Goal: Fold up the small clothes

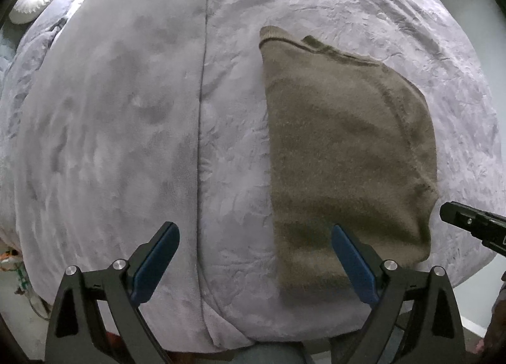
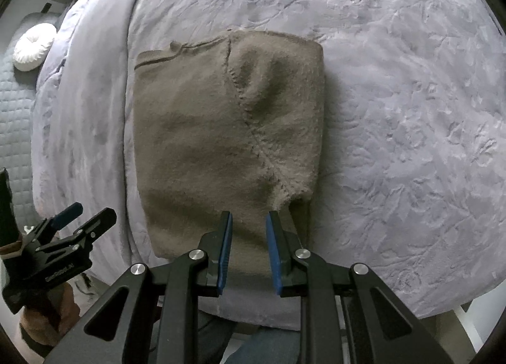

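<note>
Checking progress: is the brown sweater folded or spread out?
Folded: the brown sweater lies as a compact rectangle, no sleeves sticking out.

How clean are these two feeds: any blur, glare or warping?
Left wrist view: strong fisheye bulge, the blanket soft and slightly hazy, no glare. Right wrist view: sharper, knit seam of the sweater readable, dim even light, soft shadow along its right edge.

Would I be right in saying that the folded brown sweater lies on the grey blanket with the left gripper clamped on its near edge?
Not quite: the left gripper is open and holds nothing, as the left wrist view shows. The folded brown sweater does lie on the grey blanket.
</note>
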Tool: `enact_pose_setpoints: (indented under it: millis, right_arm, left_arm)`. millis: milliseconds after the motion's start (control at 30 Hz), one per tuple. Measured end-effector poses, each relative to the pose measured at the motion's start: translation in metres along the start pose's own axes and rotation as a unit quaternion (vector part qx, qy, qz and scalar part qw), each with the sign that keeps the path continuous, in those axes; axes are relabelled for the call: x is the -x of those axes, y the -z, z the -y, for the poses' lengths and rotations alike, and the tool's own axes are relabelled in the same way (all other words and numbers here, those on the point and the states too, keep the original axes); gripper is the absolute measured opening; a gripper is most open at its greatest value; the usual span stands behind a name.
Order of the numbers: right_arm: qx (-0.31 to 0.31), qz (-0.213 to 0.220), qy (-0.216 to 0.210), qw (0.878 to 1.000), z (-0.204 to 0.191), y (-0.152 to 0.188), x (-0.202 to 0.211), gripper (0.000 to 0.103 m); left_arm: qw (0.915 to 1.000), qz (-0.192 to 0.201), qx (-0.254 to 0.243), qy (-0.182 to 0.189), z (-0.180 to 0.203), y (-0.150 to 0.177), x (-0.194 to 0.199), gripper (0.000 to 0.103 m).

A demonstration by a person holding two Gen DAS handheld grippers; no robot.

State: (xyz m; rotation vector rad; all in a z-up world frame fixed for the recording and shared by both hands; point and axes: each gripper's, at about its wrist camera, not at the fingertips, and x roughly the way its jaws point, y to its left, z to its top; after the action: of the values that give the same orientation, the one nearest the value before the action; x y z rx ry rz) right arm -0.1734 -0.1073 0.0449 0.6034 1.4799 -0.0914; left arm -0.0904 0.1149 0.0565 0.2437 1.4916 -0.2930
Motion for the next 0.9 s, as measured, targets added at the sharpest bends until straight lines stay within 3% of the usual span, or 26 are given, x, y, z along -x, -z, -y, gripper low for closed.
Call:
enact_pose_setpoints:
  millis: [33, 67, 133, 200, 333, 500, 633, 900]
  right_arm:
    - [0.002, 0.003, 0.006, 1.000, -0.001, -0.001, 0.001, 0.034]
    - [0.004, 0.009, 0.014, 1.000, -0.003, -0.003, 0.005, 0.055]
    - [0.006, 0.027, 0.028, 0.999, -0.005, -0.007, 0.013, 0.071]
    - [0.009, 0.046, 0.037, 0.998, -0.007, -0.012, 0.024, 0.072]
    - [0.008, 0.067, 0.055, 0.996, -0.009, -0.021, 0.041, 0.079]
    - [0.023, 0.097, 0.080, 0.992, -0.018, -0.026, 0.057, 0.085]
    - [0.031, 0.113, 0.108, 0.987, -0.024, -0.024, 0.063, 0.103]
    - [0.026, 0.127, 0.122, 0.984, -0.025, -0.022, 0.070, 0.103]
  left_arm:
    - [1.0000, -0.001, 0.003, 0.004, -0.001, -0.001, 0.000, 0.097]
    - [0.9999, -0.001, 0.009, 0.010, -0.002, -0.001, 0.001, 0.097]
    - [0.9994, 0.002, 0.022, 0.029, -0.006, -0.004, 0.004, 0.097]
    - [0.9992, 0.007, 0.027, 0.027, -0.008, -0.008, 0.006, 0.097]
    - [0.9994, 0.028, 0.014, -0.016, -0.006, -0.018, 0.016, 0.097]
    - [0.9979, 0.061, 0.006, -0.020, -0.004, -0.028, 0.036, 0.097]
    - [0.9971, 0.075, 0.008, -0.015, 0.001, -0.032, 0.047, 0.097]
    - [0.9965, 0.082, 0.002, -0.016, 0.010, -0.030, 0.053, 0.097]
